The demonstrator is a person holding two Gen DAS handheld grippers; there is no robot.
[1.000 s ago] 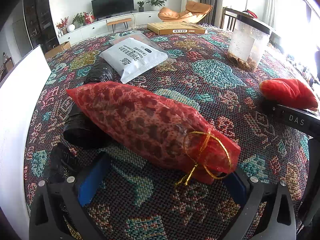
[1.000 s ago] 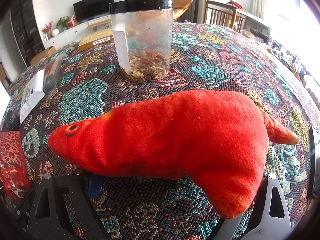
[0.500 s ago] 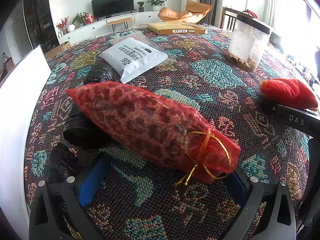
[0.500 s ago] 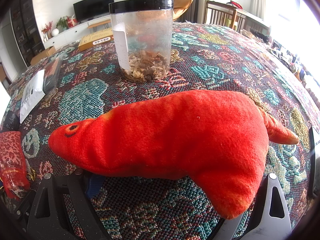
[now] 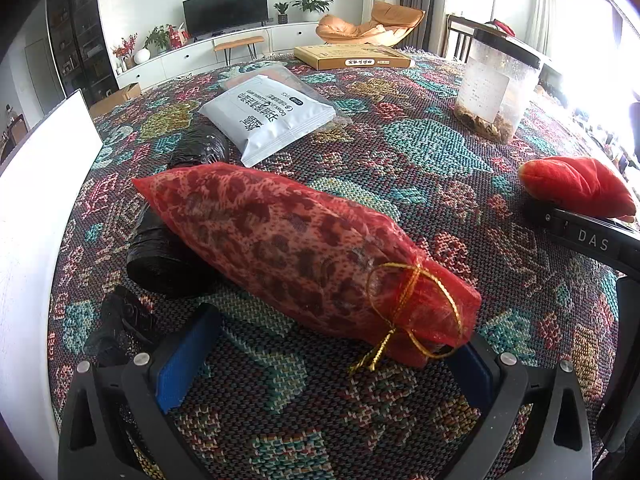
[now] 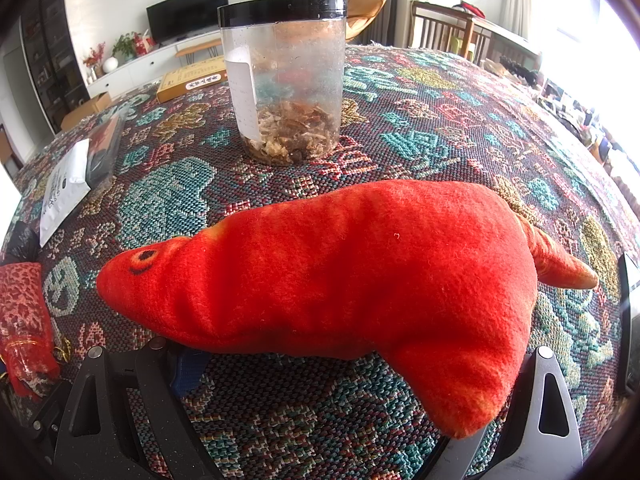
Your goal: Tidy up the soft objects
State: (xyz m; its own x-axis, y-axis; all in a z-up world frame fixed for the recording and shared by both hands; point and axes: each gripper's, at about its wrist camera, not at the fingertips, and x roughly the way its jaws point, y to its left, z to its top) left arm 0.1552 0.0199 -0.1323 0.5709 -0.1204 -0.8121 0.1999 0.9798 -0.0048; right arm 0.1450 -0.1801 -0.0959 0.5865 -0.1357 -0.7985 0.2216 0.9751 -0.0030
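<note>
Fingers of both tools are seen spread wide, with nothing pinched. The right gripper [image 6: 320, 392] straddles the red plush fish [image 6: 352, 280], the largest soft item, which lies flat on the woven tablecloth [image 6: 440, 128] across the middle of the right wrist view, its head at about 9 o'clock and its tail at 3 o'clock. It is judged light, limp and fuzzy, so it should give under the pads and droop at both ends if lifted; a hold across the thick belly, near the jaws at 6 o'clock, would be preferred to the thin tail.

The left gripper [image 5: 324, 364] is set around the tied end of the red mesh pouch [image 5: 288, 248], which runs from 10 o'clock down to 5 o'clock in the left wrist view and rests partly over a black plastic bag roll [image 5: 160, 256]. The pouch is judged loosely filled and slippery in its netting, likely to shift inside; the gathered neck under the gold cord [image 5: 408, 300] looks the firmest place to be taken, though the cord itself could be pulled loose.

Beyond, at 12 o'clock, a grey sealed packet [image 5: 272, 116] lies flat, judged thin and pliable. A clear jar with a black lid [image 6: 284, 76] stands upright behind the fish, apart from it, and is rigid, so it is best left untouched.
</note>
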